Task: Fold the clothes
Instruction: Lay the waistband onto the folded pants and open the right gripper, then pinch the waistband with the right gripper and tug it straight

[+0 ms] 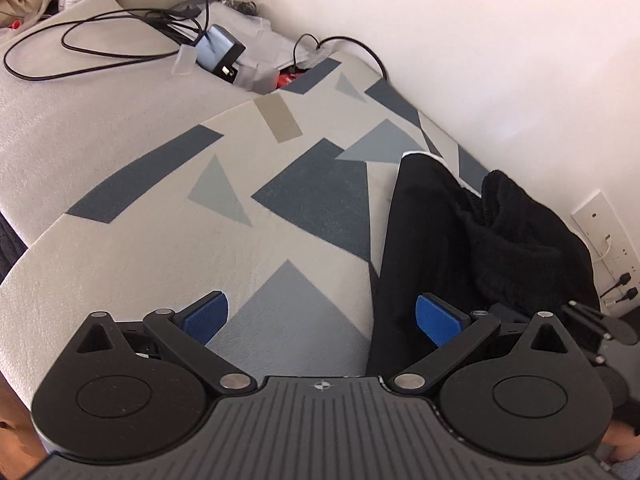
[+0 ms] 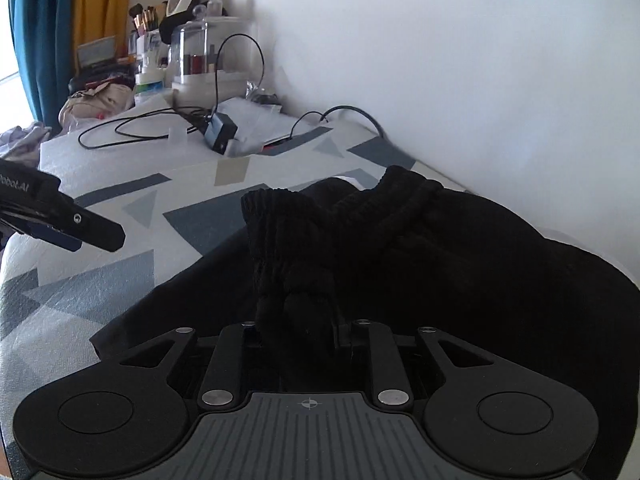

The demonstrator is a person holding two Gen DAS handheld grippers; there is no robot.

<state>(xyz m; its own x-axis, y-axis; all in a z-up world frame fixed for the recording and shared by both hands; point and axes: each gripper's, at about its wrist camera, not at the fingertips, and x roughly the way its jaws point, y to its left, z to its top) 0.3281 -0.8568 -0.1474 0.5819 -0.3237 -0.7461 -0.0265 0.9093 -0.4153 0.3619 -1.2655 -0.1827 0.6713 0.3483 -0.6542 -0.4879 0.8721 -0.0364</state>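
The black garment [image 2: 420, 264] lay bunched on the patterned cloth [image 1: 168, 248] at the right, near the white wall [image 1: 480, 40]. The right gripper [image 2: 298, 320] had its jaws clamped on a ribbed fold of it. The left gripper [image 1: 320, 318] hung over the cloth, jaws wide apart and empty, its right pad [image 1: 436, 318] beside the garment's edge. Cables [image 1: 92, 44] lay far left.

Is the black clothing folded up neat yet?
Not yet. The black clothing lies bunched and rumpled on the patterned cover, and the right claw is pinching a ribbed part of it.
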